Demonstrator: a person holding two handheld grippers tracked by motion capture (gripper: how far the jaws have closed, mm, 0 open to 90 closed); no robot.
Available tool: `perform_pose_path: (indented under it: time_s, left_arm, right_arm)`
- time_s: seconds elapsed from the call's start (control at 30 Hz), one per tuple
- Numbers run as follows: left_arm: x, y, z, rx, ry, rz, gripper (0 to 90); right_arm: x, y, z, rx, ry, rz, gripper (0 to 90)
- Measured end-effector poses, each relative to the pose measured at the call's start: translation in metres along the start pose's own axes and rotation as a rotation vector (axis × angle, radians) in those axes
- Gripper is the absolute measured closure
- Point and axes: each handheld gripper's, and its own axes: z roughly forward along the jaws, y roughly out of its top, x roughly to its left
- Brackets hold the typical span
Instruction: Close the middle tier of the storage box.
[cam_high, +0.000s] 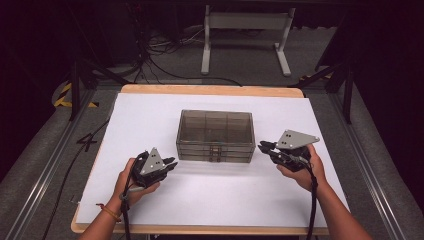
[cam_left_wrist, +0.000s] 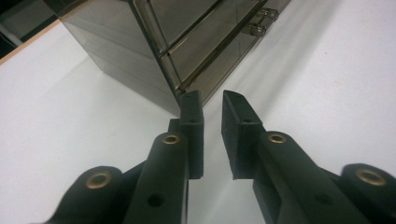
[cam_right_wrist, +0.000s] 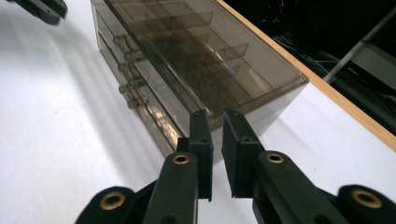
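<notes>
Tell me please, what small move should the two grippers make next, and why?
Probably both should open wider and close in on the drawer box. The left gripper and the right gripper sit at its two front corners, aimed at it, with nothing between their jaws. Each pair stands only a narrow gap apart, too narrow to take a side wall or a drawer knob.

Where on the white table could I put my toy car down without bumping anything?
Best spot: the wide bare strip of white sheet between the drawer box and the near table edge. Another bare strip runs behind the box up to the far wooden edge. It is tight beside the box's front corners, where the left gripper and right gripper point in.
</notes>
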Motion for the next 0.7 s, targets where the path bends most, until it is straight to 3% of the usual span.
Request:
perform_pose_path:
  time_s: [0.3, 0.57, 0.67, 0.7]
  left_arm:
    - [0.006, -0.018, -0.01, 0.038, 0.014, -0.016, 62.8]
    - [0.012, -0.033, -0.018, 0.061, 0.04, -0.042, 47.4]
    - [0.013, -0.036, -0.022, 0.06, 0.059, -0.053, 42.3]
    - [0.013, -0.037, -0.024, 0.062, 0.06, -0.062, 36.6]
  right_arm:
    - [0.001, -0.028, -0.014, 0.011, -0.028, 0.018, 73.6]
    - [-0.006, -0.059, -0.023, 0.04, -0.047, 0.075, 64.5]
    - [-0.007, -0.072, -0.028, 0.024, -0.034, 0.104, 62.3]
    - [-0.007, -0.076, -0.03, 0.025, -0.037, 0.105, 60.9]
